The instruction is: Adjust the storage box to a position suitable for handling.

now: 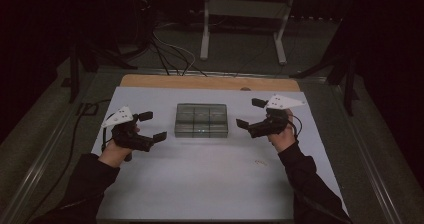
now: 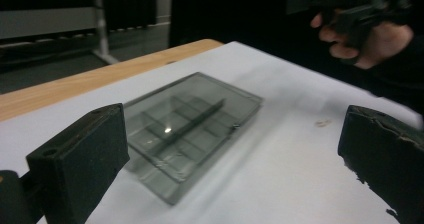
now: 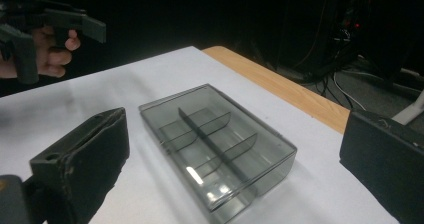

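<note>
Both tongs, our left gripper and right gripper, gape released, flanking the smoky clear plastic divided box (lid closed) near the white tabletop's far edge.

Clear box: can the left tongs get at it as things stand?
Probably yes. The left tongs are open beside the box, with bare white sheet between them; the right tongs are off its other side.

The left gripper holds its two black jaws wide apart over the white sheet. Between them lies a clear grey plastic compartment box, lid closed. Beyond, a hand holds the other black gripper.
</note>
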Tool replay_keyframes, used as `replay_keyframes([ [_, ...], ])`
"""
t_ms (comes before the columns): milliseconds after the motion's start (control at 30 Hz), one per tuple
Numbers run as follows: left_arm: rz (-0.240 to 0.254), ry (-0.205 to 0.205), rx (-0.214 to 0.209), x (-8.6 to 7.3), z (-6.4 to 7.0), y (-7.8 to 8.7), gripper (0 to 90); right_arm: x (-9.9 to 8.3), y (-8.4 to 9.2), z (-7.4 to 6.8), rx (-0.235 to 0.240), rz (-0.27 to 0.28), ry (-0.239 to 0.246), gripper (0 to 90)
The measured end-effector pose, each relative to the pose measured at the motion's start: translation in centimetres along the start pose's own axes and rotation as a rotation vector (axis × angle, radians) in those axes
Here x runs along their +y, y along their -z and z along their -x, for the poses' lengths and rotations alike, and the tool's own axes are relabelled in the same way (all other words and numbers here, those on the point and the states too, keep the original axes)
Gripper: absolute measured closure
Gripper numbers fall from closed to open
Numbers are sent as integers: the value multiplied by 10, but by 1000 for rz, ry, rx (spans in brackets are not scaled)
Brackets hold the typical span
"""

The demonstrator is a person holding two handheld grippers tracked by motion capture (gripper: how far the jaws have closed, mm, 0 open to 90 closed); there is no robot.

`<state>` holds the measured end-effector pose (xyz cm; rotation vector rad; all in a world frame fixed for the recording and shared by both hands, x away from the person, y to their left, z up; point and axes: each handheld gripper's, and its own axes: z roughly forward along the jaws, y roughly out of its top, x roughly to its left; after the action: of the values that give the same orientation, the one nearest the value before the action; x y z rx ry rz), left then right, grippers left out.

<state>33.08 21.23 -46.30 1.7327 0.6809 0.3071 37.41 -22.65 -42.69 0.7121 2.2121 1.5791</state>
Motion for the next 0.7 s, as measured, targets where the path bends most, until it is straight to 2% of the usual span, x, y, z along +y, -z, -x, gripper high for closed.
replay_keyframes([
  [133,-28,-1,5,-2,-4,-9,10,1,-12,12,-12,-13,-23,0],
  [300,-58,37,17,-6,-10,-19,10,-2,-27,23,-12,-39,-53,0],
  [367,-64,51,27,-8,-13,-23,10,-5,-34,29,8,-54,-84,0],
  [467,-68,73,34,-13,-19,-29,10,-8,-43,36,8,-76,-107,0],
  [567,-91,92,51,-18,-24,-33,10,-13,-53,43,7,-94,-139,0],
  [667,-105,99,61,-22,-27,-37,10,-17,-63,47,-28,-123,-138,0],
  [700,-105,99,61,-22,-27,-37,11,-18,-66,48,-49,-138,-133,53],
])
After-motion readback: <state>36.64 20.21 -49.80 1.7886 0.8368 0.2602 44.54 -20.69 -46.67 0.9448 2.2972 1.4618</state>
